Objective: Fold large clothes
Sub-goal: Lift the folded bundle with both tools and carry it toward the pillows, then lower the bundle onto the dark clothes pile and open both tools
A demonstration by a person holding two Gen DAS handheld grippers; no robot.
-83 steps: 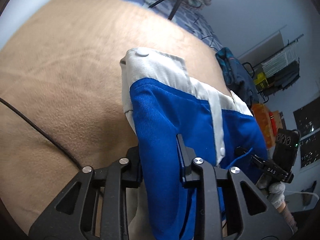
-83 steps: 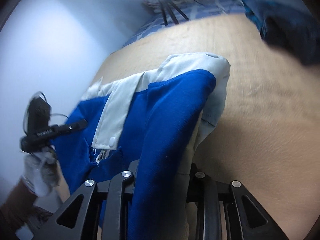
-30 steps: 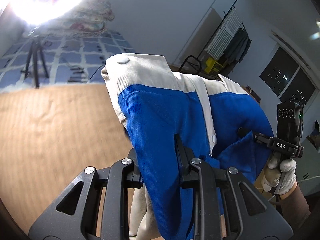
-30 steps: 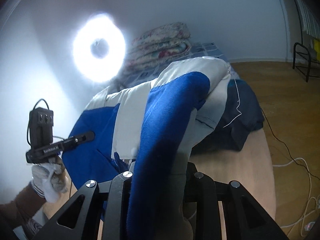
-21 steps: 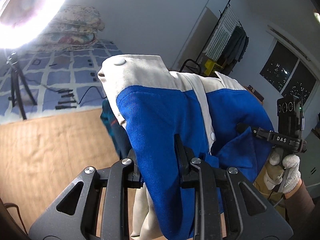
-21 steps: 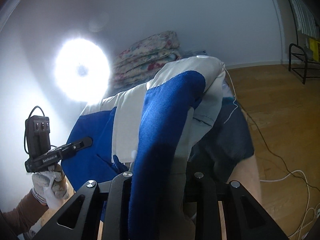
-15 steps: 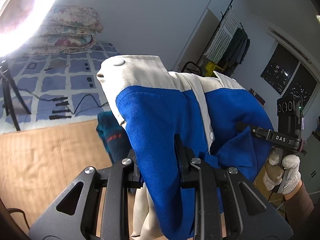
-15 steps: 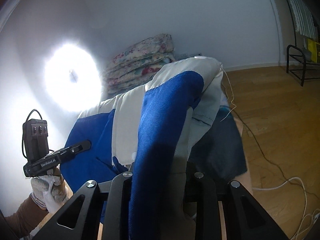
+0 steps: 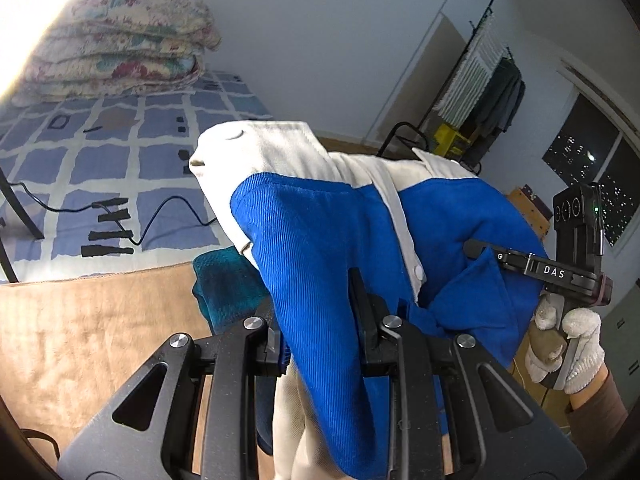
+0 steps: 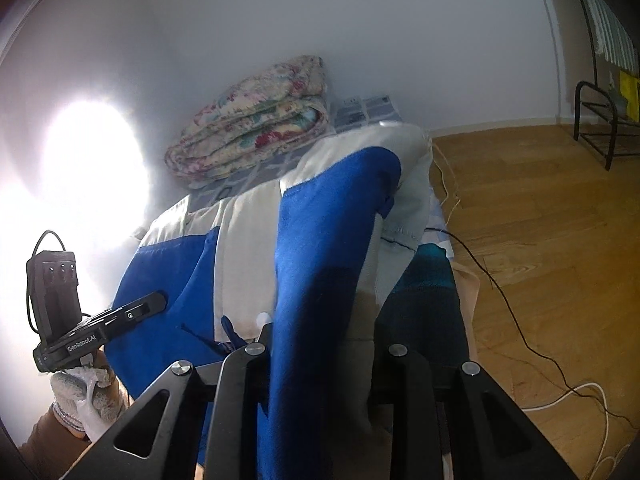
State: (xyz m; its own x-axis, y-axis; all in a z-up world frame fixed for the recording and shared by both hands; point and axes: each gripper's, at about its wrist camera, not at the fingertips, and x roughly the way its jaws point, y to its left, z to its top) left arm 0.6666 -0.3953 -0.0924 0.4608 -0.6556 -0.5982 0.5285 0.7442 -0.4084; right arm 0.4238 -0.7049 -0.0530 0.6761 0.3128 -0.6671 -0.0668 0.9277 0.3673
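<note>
In the left wrist view, the left gripper (image 9: 318,320) was clamped on a blue and white jacket (image 9: 320,240), held up above the brown blanket (image 9: 80,320). A folded quilt (image 9: 116,44) sat far behind the jacket.

In the right wrist view, the right gripper (image 10: 324,344) pinched the same jacket (image 10: 320,240). The wood floor (image 10: 540,220) lay beside it.
</note>
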